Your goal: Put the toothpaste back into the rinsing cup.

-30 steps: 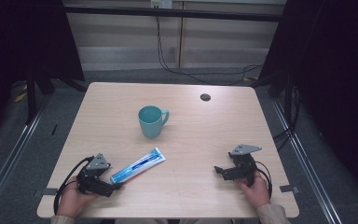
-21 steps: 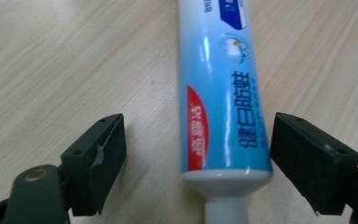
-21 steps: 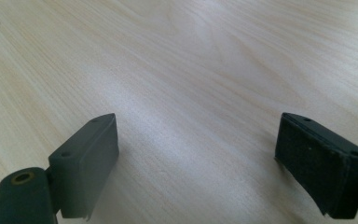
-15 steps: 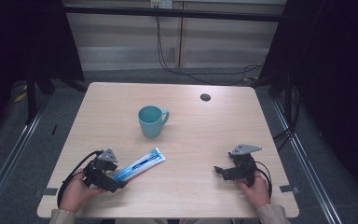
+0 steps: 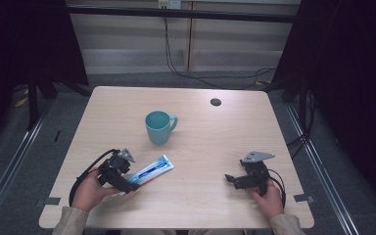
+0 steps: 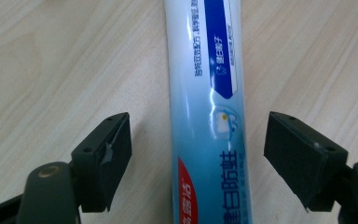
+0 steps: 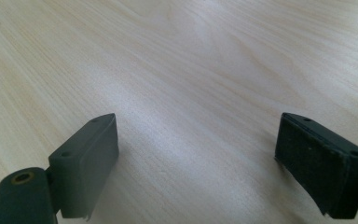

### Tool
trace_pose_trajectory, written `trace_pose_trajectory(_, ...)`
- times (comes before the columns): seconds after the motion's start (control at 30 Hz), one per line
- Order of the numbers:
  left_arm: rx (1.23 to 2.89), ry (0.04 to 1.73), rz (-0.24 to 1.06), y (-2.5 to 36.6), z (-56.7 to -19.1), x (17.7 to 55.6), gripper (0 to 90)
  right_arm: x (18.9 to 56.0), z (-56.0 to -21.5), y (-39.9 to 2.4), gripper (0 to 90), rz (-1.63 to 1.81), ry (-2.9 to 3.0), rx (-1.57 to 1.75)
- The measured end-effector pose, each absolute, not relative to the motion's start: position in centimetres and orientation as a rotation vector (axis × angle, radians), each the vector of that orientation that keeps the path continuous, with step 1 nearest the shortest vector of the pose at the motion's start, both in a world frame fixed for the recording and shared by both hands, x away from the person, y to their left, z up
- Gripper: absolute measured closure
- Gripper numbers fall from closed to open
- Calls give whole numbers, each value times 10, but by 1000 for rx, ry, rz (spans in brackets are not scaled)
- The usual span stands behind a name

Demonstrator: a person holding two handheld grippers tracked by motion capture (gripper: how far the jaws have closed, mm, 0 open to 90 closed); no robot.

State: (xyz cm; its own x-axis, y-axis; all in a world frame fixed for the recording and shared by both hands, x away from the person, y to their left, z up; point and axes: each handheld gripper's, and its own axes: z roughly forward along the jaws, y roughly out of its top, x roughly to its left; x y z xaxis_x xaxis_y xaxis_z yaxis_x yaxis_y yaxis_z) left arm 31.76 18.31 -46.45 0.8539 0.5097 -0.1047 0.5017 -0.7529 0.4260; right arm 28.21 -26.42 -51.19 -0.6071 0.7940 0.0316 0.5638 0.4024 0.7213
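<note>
A white and blue toothpaste tube [image 5: 152,169] lies flat on the wooden table [image 5: 210,142], in front of a teal mug [image 5: 159,126]. My left gripper [image 5: 129,182] is over the tube's near end. In the left gripper view the tube [image 6: 205,70] runs up between the jaws of that gripper [image 6: 198,149], with a gap of bare wood on each side. The jaws have just been closing, and the pads do not touch the tube. At the table's right front, my right gripper [image 5: 232,179] is open over bare wood [image 7: 196,154].
A small dark round disc [image 5: 215,102] lies near the far edge of the table. The mug's handle points right. Dark curtains and floor rails flank the table, and cables hang behind it.
My left gripper has moved right and slightly up, so its jaws now straddle the near end of the tube. The jaws stand narrower. The right gripper has kept still.
</note>
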Motion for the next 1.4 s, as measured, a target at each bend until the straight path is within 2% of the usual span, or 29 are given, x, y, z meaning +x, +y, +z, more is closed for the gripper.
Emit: trace_pose_trajectory(1.4, 2712, 729, -6, 141, -470, 340, 261, 282, -512, -264, 127, 1023, 2347, 1179)
